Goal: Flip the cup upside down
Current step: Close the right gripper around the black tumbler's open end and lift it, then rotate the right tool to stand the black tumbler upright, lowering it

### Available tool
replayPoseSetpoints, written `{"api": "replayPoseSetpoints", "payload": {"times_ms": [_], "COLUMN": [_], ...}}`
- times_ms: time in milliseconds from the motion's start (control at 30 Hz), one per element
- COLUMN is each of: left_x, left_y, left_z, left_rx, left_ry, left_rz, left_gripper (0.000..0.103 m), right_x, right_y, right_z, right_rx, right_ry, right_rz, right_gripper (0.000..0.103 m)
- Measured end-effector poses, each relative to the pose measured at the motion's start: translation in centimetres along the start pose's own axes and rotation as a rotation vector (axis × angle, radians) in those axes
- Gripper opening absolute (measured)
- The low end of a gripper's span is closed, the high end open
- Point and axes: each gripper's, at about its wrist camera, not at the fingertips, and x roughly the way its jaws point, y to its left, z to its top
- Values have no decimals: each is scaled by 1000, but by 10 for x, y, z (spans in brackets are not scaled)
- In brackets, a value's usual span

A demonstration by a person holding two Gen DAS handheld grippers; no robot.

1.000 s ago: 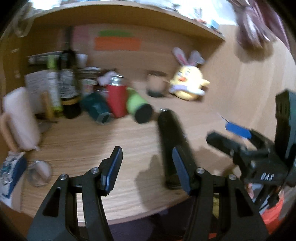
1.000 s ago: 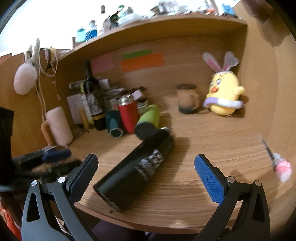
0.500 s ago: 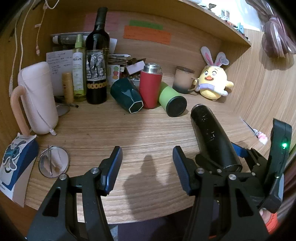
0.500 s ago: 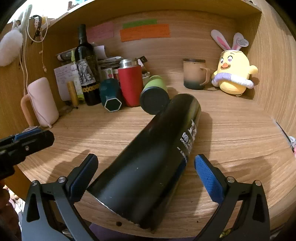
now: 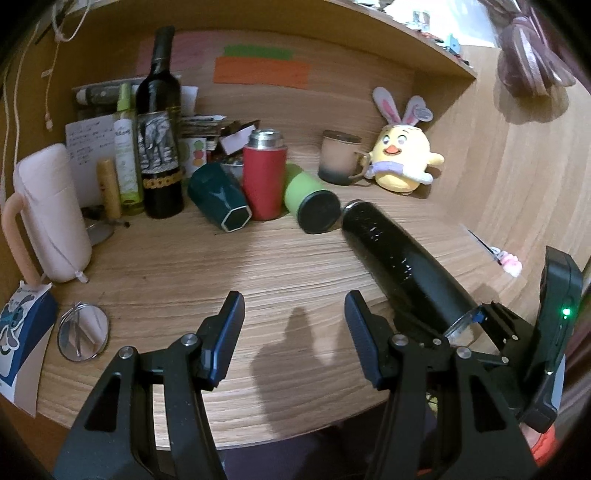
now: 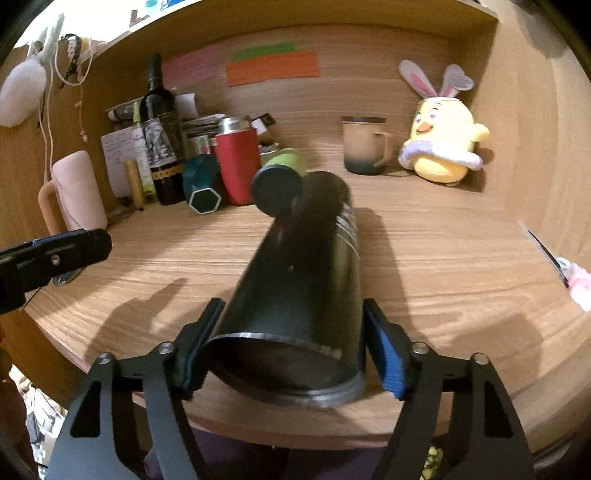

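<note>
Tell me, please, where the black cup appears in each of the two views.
Left wrist: black cup, lying at right, its open end in the right gripper.
Right wrist: black cup, centre foreground, open end toward camera.
Shared landmark: yellow chick toy.

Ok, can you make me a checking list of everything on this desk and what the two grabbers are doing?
Surface: wooden desk, no spills seen.
Job's things: black cup lying on its side, open end toward the right gripper.
Clutter: wine bottle, red flask, green cup tipped over, mug, chick toy.
Grippers: right gripper closed around black cup; left gripper open, empty.
Cables: white cord hanging at left.
Surroundings: shelf above.
</note>
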Motion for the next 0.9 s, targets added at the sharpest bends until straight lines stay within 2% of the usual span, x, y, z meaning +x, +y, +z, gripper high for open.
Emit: {"api": "replayPoseSetpoints", "payload": {"times_ms": [100, 300, 533, 700, 900], "left_x": [-2, -12, -33, -47, -56], "left_y": [-7, -22, -37, -44, -47], "left_z": [4, 15, 32, 49, 71], "left_rx": [12, 34, 67, 85, 96], "left_ry": [-7, -30, -79, -103, -136], "left_rz": [-17, -77, -156, -240, -292], "left_gripper": [56, 56, 56, 56, 56], "right_x": [-8, -26, -56, -73, -76], "right_y": [-9, -14, -5, 4, 13], "right_z": [-2, -1, 18, 37, 61], "right_rx": [10, 16, -26, -55, -88], "right_ry": [-9, -18, -109, -181, -233], "right_rz": [-14, 34, 64, 90, 123], "right_gripper": [61, 61, 61, 61, 61]}}
